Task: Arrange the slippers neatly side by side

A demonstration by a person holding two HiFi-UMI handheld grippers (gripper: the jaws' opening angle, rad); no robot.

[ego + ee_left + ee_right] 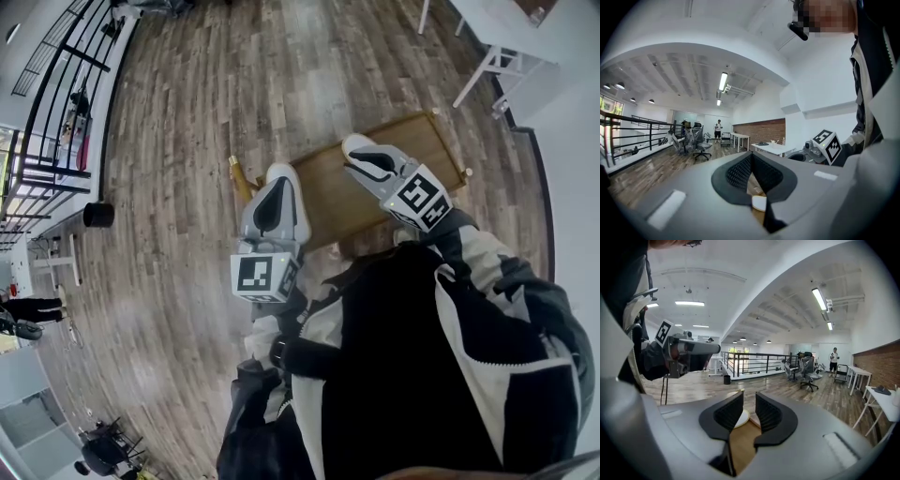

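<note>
I cannot make out any slipper in these views. In the head view both grippers are held over a low wooden tabletop [375, 187], with the person's jacket below them. My left gripper [281, 178] is at its left edge and my right gripper [359, 148] is over its middle. In the left gripper view, the left gripper [751, 161] has its black pads together with nothing between them. In the right gripper view, the right gripper [749, 411] shows a narrow gap between its pads and holds nothing. Through that gap I see wood and a pale round patch [739, 418].
The tabletop stands on wood plank flooring [234, 84]. A white table [497, 47] is at the upper right. A black railing [56, 103] and a black bin [98, 215] are at the left. Office chairs [696, 140] and a standing person [718, 129] are far off.
</note>
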